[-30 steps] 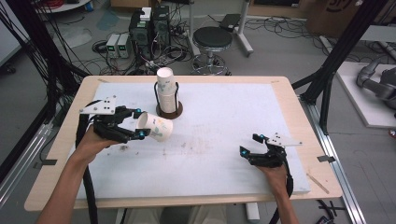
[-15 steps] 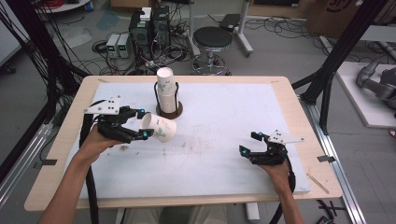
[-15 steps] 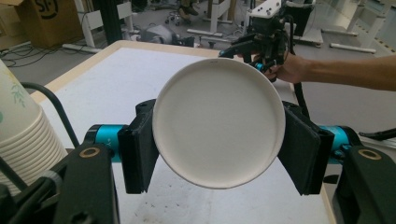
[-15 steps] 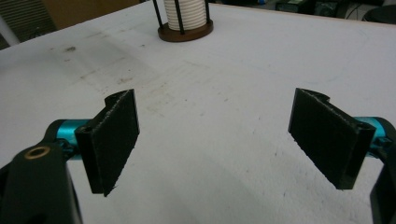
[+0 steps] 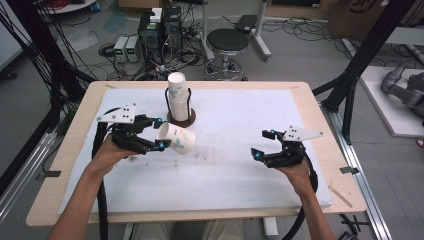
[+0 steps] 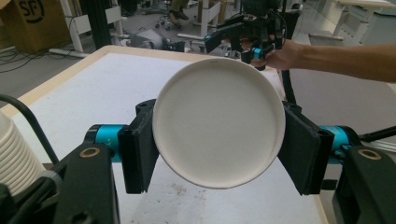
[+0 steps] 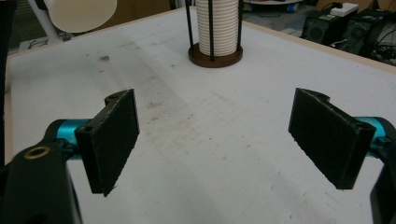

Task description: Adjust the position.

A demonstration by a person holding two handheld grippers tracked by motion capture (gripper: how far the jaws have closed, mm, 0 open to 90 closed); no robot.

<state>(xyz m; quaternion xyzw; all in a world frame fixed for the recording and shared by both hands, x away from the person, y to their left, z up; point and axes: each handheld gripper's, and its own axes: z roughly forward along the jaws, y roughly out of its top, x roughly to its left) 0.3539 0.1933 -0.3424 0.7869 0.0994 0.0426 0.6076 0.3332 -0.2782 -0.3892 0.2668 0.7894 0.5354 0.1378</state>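
A white paper cup (image 5: 177, 138) lies on its side in the air, just above the white mat, with my left gripper (image 5: 159, 134) shut on it. In the left gripper view the cup's round bottom (image 6: 218, 122) faces the camera between the two black jaws. A stack of paper cups (image 5: 178, 98) stands in a black wire holder on a brown base (image 5: 181, 119) at the back middle of the mat, and it shows again in the right gripper view as the stack (image 7: 218, 25). My right gripper (image 5: 264, 143) hovers open over the right side, nothing between its jaws (image 7: 215, 140).
The white mat (image 5: 235, 120) covers a wooden table (image 5: 305, 97). Beyond the far edge stand a stool (image 5: 227, 42), computer boxes (image 5: 159, 27) and loose cables on the floor. Black frame posts (image 5: 365, 55) rise at the right and left.
My left gripper has carried the cup a little to the right and toward the stack. The right gripper has barely moved.
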